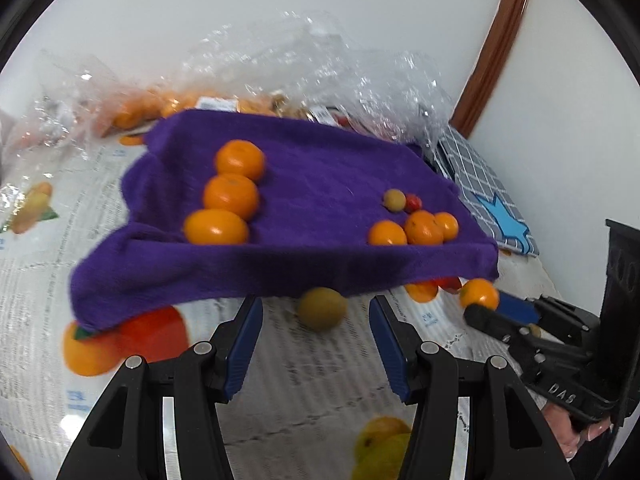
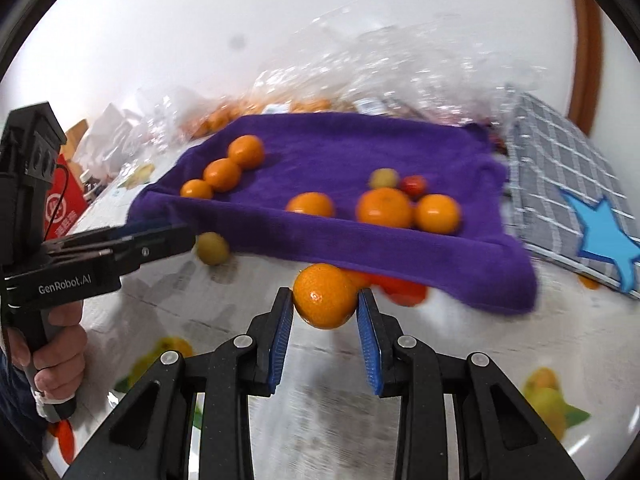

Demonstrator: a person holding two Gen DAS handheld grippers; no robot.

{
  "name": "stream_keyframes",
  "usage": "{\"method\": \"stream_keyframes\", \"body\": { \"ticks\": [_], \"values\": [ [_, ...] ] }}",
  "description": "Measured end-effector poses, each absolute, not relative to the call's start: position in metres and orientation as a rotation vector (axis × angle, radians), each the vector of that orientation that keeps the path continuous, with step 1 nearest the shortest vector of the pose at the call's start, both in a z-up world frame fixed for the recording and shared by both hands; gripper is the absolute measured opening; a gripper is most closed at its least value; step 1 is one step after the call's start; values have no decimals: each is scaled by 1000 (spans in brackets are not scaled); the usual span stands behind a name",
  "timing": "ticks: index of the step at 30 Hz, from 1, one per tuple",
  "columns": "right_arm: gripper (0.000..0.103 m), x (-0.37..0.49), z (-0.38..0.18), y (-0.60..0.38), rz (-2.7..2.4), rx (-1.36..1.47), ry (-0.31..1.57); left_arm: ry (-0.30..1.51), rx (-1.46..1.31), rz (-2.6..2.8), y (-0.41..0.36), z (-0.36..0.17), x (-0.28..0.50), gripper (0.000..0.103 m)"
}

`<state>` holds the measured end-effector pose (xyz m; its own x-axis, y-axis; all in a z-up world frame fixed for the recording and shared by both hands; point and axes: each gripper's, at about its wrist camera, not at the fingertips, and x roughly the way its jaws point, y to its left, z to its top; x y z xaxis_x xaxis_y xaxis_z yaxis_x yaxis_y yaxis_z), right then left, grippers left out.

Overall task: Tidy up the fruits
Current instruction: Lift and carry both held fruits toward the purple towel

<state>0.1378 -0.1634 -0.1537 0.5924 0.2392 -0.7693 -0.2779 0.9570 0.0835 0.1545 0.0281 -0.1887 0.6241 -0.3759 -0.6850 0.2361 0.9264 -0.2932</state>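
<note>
A purple towel lies on the printed tablecloth. On it sit three oranges in a row at the left, and a cluster at the right of three oranges, a small yellow-green fruit and a small red fruit. My left gripper is open, with a yellow-green fruit on the cloth between its fingertips. My right gripper is shut on an orange at the towel's front edge.
Crumpled clear plastic bags with more oranges lie behind the towel. A grey checked cloth with a blue star lies to the right. A white wall stands behind. A red box sits at the far left.
</note>
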Motion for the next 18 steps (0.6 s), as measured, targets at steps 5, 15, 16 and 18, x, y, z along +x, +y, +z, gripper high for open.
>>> {"method": "stream_keyframes", "body": {
  "ticks": [5,15,16,18],
  "values": [
    [33,135,-156,-188,274,10,881,855,-169,-315,14,-194,158,51],
    [33,137,-163,-195,276,64,896,887,-120,-246,8,-199,162,41],
    [33,136,-164,-194,276,56,896,888,-115,-242,8,-198,162,40],
    [33,136,-164,-191,273,39,900,888,-117,-239,9,-198,162,39]
  ]
}}
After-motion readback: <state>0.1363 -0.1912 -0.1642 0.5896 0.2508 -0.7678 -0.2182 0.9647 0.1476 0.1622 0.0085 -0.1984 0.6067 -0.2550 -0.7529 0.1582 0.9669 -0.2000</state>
